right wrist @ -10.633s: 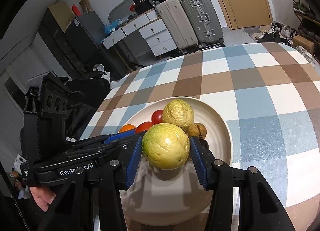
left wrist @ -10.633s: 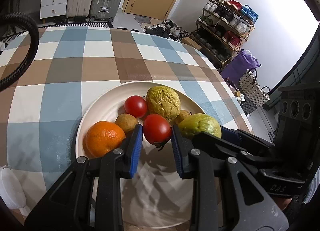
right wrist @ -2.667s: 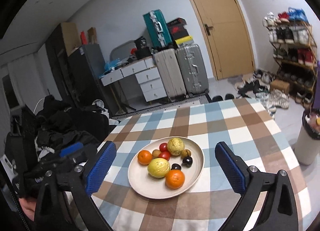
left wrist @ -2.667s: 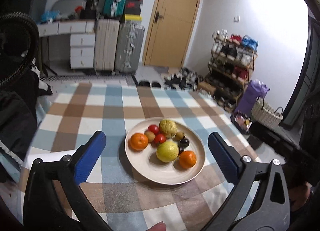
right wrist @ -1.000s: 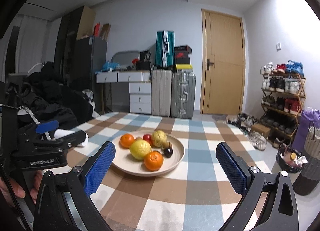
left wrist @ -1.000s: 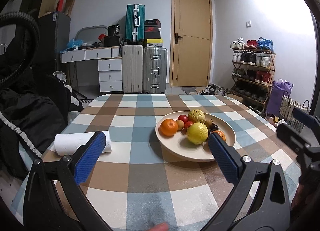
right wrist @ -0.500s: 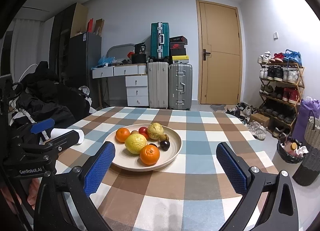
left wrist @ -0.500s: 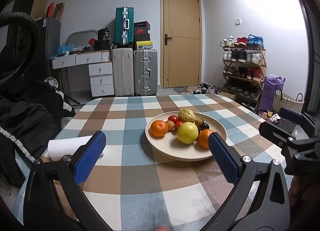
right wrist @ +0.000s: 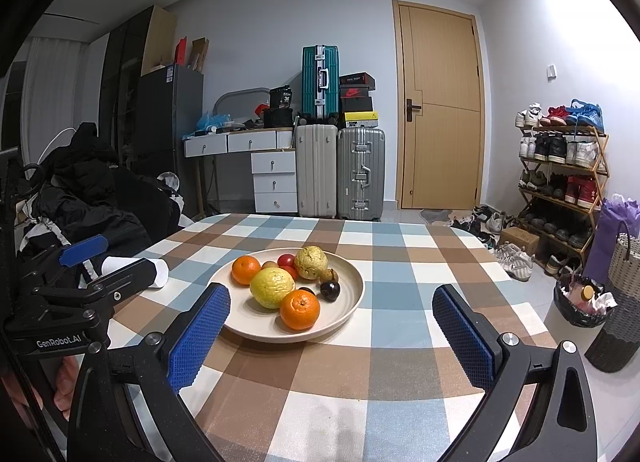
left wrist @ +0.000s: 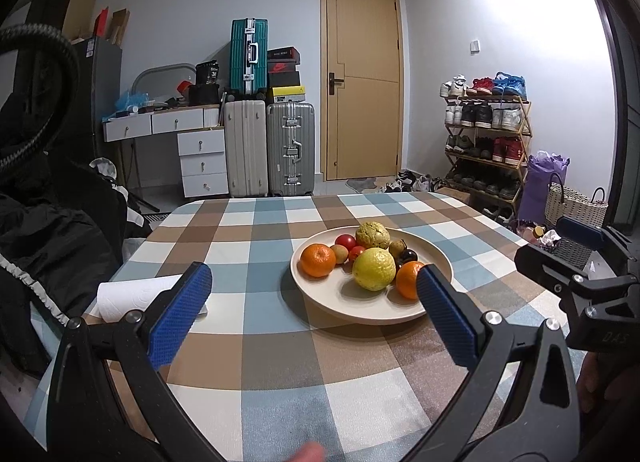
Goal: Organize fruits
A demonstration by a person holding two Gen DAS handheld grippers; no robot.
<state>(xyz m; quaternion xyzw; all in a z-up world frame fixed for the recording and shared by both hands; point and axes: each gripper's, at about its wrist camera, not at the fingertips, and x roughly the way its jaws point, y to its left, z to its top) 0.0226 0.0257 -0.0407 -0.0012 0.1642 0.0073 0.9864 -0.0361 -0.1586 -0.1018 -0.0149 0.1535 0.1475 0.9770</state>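
While both tools hang back over the near edge of the table, here is the lineup.

Left gripper [left wrist: 312, 310]: jaws spread wide, nothing between the blue pads, raised above the near-left part of the table [left wrist: 280, 362].

Right gripper [right wrist: 332, 326]: jaws wide apart as well, empty, above the near edge, with the plate showing in the gap between its fingers.

Plate [right wrist: 348, 302]: cream, round, sitting on the checked cloth around the middle of the table, a little toward the right edge in the left wrist view.

Fruit: all of it is on the plate. One orange [right wrist: 300, 309] lies at the near rim, a second orange [right wrist: 245, 269] at the left rim.

Big yellow fruit [right wrist: 272, 287]: between the two oranges, touching the near one.

Bumpy yellow-green fruit [right wrist: 311, 262]: at the far side of the plate, with two red tomatoes [right wrist: 286, 260] tucked beside it.

Dark plum [right wrist: 330, 289]: just right of the near orange, a small brown fruit [right wrist: 331, 274] behind it.

Paper towel roll [left wrist: 132, 298]: lying on its side at the left edge of the table, well apart from the plate.
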